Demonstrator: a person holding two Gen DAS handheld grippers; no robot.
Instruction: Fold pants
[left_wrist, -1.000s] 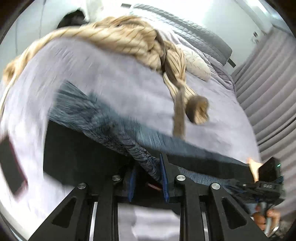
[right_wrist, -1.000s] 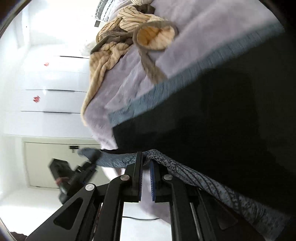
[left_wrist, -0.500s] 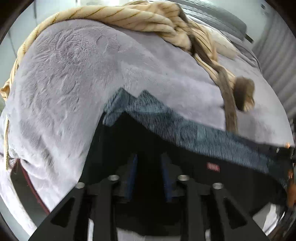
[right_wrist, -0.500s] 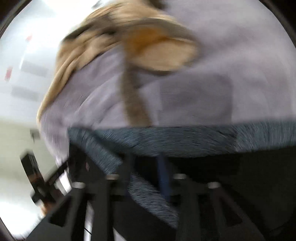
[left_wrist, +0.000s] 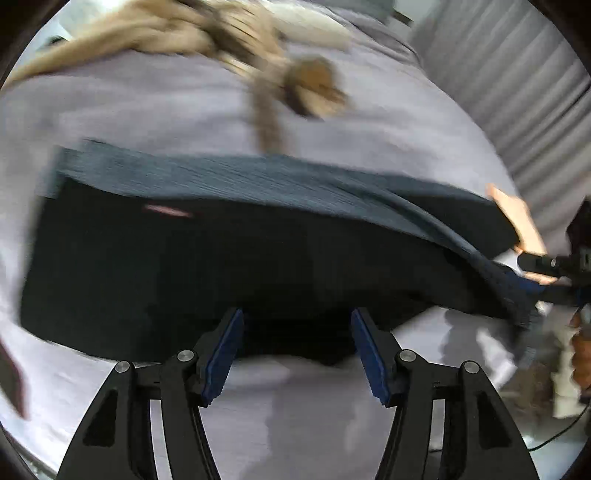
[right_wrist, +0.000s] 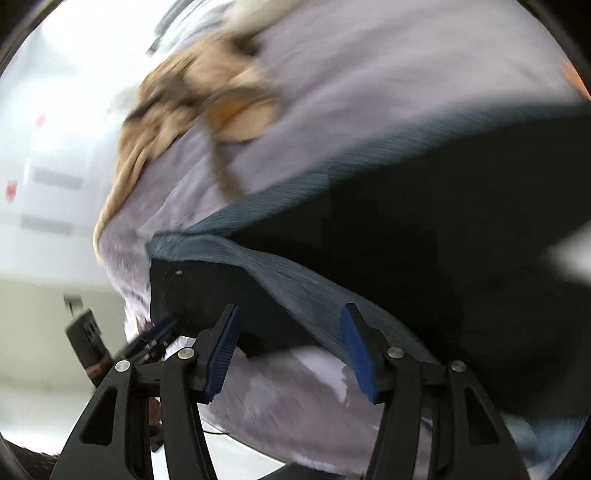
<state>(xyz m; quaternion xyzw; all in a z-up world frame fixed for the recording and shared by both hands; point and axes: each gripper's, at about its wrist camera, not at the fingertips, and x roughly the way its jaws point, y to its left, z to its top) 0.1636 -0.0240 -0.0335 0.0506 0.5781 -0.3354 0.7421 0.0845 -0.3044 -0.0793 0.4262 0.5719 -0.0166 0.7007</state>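
Pants: dark black fabric pants (left_wrist: 229, 258) with a blue-grey ribbed waistband (left_wrist: 258, 181) lie spread across the lilac plush bed cover (left_wrist: 147, 107), filling the middle of the left wrist view from 9 to 3 o'clock; a small pinkish label (left_wrist: 168, 211) shows near their 10 o'clock corner.
Left gripper: left gripper (left_wrist: 297, 350) stands wide apart, blue pads bare, nothing between them; the near edge of the pants lies just beyond its tips.
Right gripper: right gripper (right_wrist: 290, 345) is likewise spread wide, holding nothing; a folded flap of waistband (right_wrist: 295, 280) runs across between its fingers, contact unclear through the blur.
Other cloth: tan striped knit garment (left_wrist: 207, 33) is heaped at 12 o'clock, well apart from the pants, with a brown cuffed sleeve end (left_wrist: 314, 88) trailing toward the waistband.
Surroundings: pale pleated curtain (left_wrist: 517, 92) hangs at 2 o'clock; white cabinet fronts (right_wrist: 44, 166) show at 9 o'clock in the right wrist view.
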